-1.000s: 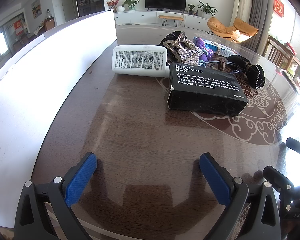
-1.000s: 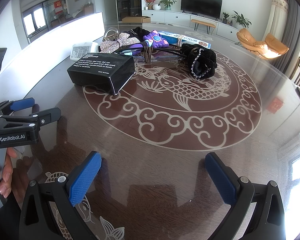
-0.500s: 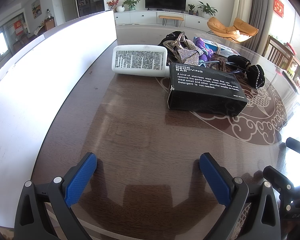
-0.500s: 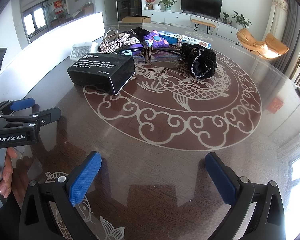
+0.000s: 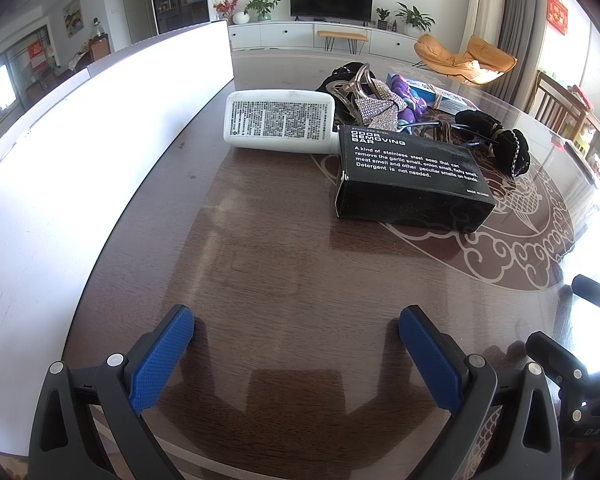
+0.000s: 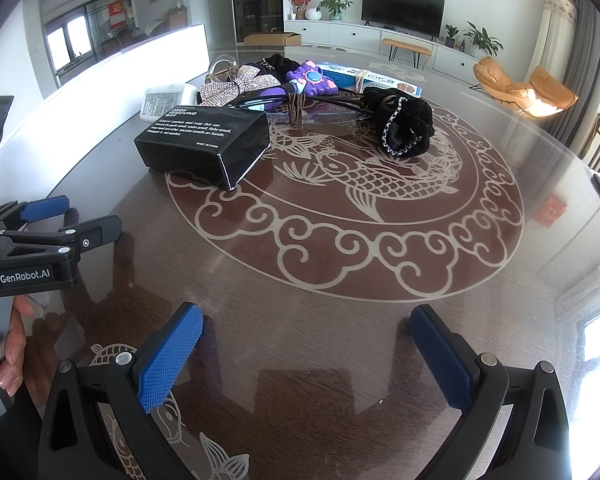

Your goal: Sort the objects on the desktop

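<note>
Hovering both grippers, fingers wide apart and empty, short of the pile
We are risking snagging the tangled cords (image 6: 300,110) if the right gripper (image 6: 306,354) or left gripper (image 5: 296,354) drags the box (image 5: 412,178) out

Black box (image 5: 412,176) flat beside white printed pack (image 5: 280,122), hair accessories (image 6: 260,84) behind

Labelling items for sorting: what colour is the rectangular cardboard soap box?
Black rectangular cardboard soap box with white lettering, clearest in the left wrist view.

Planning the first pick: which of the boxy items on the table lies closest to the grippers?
The black box printed "Odor Removing Bar". It sits in front of the white labelled pack and the blue-and-white carton, which lie farther back by the pile.
</note>
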Demonstrator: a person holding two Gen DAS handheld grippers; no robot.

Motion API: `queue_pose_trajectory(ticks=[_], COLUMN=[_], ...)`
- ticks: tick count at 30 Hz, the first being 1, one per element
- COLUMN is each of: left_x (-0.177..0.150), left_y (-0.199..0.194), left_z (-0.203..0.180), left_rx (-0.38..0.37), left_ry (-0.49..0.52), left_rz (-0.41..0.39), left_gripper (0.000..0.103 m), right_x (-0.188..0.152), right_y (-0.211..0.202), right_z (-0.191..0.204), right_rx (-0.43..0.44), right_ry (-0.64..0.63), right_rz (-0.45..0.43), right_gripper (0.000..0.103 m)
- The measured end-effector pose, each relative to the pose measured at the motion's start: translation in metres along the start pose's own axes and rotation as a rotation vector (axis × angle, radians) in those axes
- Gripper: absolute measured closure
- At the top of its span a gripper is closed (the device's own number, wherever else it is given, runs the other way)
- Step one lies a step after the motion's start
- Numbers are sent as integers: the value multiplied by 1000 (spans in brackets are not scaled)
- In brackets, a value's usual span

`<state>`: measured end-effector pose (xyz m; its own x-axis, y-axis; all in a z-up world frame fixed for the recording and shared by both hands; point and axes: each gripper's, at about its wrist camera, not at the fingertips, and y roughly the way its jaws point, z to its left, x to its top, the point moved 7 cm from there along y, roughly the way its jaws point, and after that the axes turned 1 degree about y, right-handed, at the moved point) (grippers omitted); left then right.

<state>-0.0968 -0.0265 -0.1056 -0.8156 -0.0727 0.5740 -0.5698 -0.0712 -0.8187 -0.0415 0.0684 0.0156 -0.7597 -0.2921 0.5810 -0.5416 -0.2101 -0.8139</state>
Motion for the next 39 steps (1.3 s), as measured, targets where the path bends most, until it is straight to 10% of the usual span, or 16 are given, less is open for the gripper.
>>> queue_pose_trajectory(ticks=[39], left_x=[-1], left_y=[-2], left_z=[5], left_rx=[1], left_ry=[-4], left_rz=[0], left_gripper=[0], right_x=[-1], right_y=[-1], right_z=[0], right_rx=[1], right_ry=[1], right_rz=[1], right_gripper=[0])
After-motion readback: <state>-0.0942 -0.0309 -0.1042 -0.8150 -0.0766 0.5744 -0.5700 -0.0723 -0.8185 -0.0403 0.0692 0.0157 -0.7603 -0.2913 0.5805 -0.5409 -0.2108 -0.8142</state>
